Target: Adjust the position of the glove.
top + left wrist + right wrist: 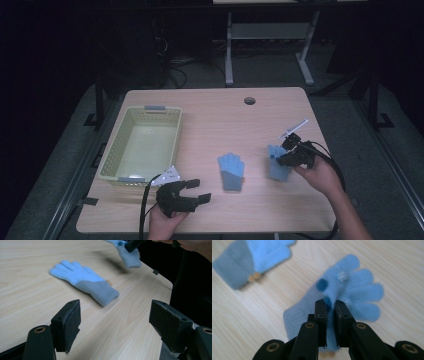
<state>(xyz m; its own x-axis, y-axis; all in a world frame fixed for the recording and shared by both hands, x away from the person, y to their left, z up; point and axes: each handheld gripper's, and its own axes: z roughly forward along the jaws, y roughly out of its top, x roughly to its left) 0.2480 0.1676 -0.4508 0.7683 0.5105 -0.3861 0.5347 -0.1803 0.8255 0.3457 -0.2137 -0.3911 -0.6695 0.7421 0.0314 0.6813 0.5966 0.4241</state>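
1. Rightward, the right gripper (330, 305) pinches a blue glove (352, 291), its jaws closed on a fold of the fabric.
2. Nearer the front edge, the left gripper (194, 190) hangs wide apart over the table (215, 115).
3. Another blue glove (231, 171) lies flat between them; a yellow basket (120, 172) sits left.

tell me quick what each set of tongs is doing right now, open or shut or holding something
Left tongs: open, holding nothing, above the table's near edge.
Right tongs: shut on the dotted blue glove, pinching its fabric.
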